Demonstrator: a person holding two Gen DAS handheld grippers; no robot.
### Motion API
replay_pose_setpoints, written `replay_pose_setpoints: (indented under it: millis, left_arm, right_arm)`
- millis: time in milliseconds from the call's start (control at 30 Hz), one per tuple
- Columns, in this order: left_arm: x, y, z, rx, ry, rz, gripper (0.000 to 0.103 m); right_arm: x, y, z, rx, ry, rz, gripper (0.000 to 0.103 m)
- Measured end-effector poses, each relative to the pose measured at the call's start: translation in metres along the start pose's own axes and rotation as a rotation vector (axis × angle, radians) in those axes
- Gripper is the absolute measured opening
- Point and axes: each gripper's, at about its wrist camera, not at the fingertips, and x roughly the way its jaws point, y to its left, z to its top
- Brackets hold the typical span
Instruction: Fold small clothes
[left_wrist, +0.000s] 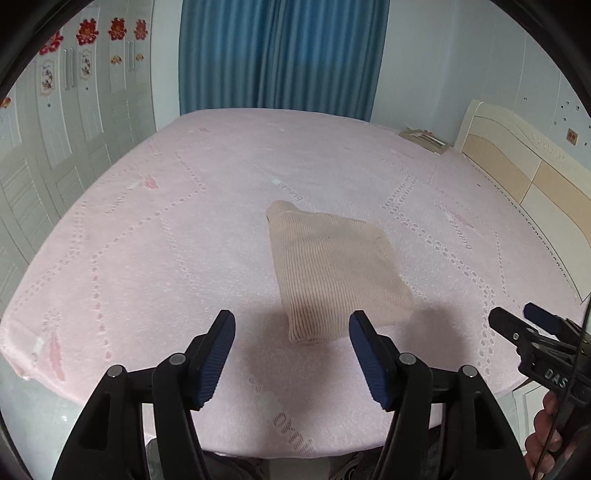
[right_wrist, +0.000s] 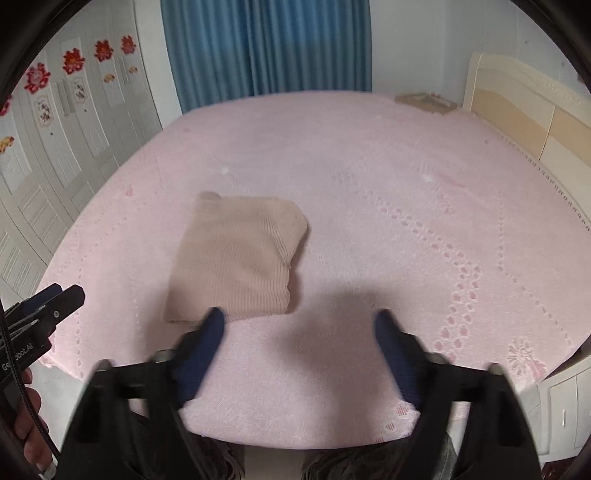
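Left gripper (left_wrist: 291, 325): blue ribbed pads (left_wrist: 216, 360) spread apart, nothing between them, nothing held. It sits low centre in the left wrist view, above the near edge of the bed.

Right gripper (right_wrist: 300, 322): pads (right_wrist: 201, 354) spread wider than the left pair, also empty. Motion-blurred in its own view. Its left fingertip overlaps the near edge of the garment in the picture; whether they touch I cannot tell.

Each gripper shows in the other's view. The right one enters at the lower right edge of the left wrist view, with a hand (left_wrist: 546, 439) on its handle. The left one enters at the lower left edge of the right wrist view, also with a hand (right_wrist: 26, 424) on it.

Folded beige ribbed knit garment (left_wrist: 334, 269) lies flat on the pink patterned bedspread (left_wrist: 147, 240), a compact, roughly rectangular bundle. In the left wrist view it is just right of centre, beyond the fingertips and between them. In the right wrist view it is left of centre (right_wrist: 240, 254), beyond the left finger.

Beyond the bed: blue curtain (left_wrist: 284, 55) top centre, white wardrobe doors with red paper decorations (left_wrist: 88, 33) upper left, cream headboard (left_wrist: 517, 166) at right. A flat, frame-like object (left_wrist: 424, 138) rests at the far right corner of the bed, near the headboard.
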Motion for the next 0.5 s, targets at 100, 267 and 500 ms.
replay_pose_setpoints:
  millis: [100, 267, 500]
  left_arm:
    - [-0.015, -0.007, -0.002, 0.009, -0.008, 0.017, 0.066]
    - [-0.033, -0.020, -0.004, 0.049, -0.030, 0.041, 0.070]
    - [-0.037, -0.022, -0.004, 0.058, -0.029, 0.043, 0.070]
  right_arm:
    - [-0.017, 0.003, -0.004, -0.016, -0.010, -0.007, 0.093]
    - [-0.035, 0.002, -0.006, -0.018, -0.027, -0.008, 0.096]
    - [-0.044, -0.001, -0.008, -0.011, -0.025, 0.004, 0.096]
